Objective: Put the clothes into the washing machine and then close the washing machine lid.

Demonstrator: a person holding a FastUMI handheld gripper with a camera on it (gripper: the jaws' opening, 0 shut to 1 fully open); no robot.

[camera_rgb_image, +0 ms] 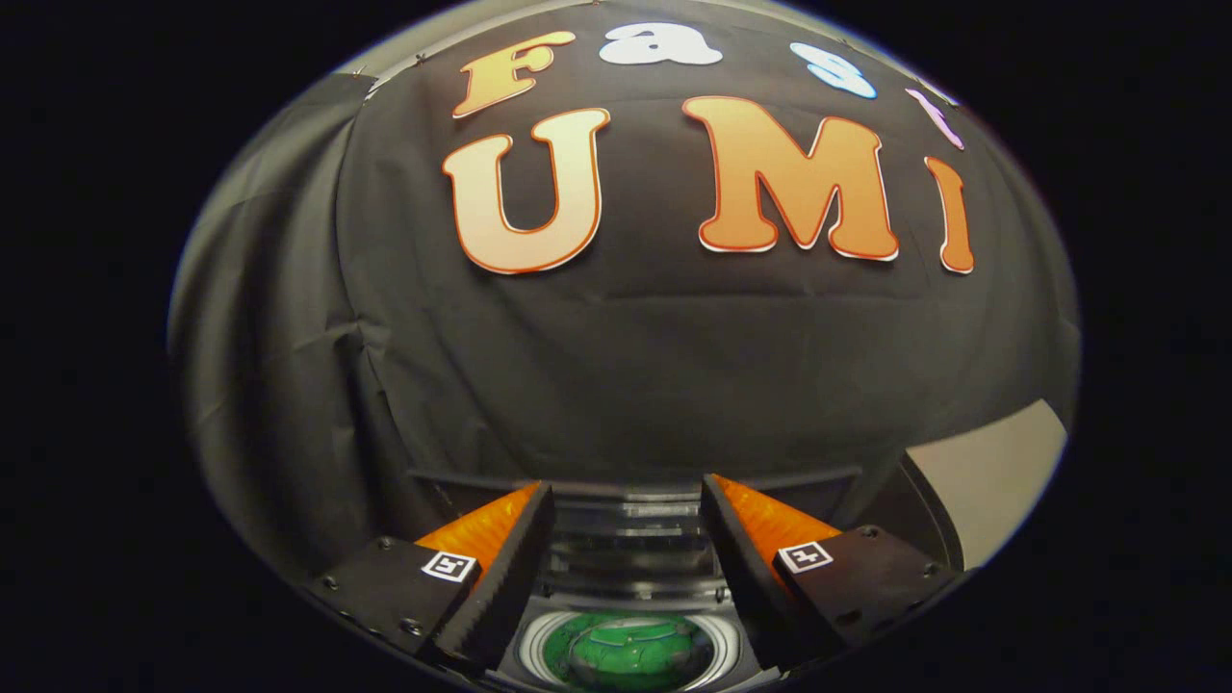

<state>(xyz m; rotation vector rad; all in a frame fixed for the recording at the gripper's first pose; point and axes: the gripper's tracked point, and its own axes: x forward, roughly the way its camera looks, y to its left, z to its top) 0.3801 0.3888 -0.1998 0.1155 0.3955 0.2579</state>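
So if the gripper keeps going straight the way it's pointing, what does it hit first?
Probably the raised clear lid of the washing machine, standing between the open gripper jaws; depth is unclear. The green clothes lie below that line.

The washing machine stood below and between the gripper's spread fingers, its clear lid raised upright. Green clothes lay inside the round white-rimmed drum, seen from above.

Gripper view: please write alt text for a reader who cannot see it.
The open claw hangs above a washing machine, whose round drum holds something green between the fingers. Its raised clear lid stands just ahead, before the booth's black cloth wall.
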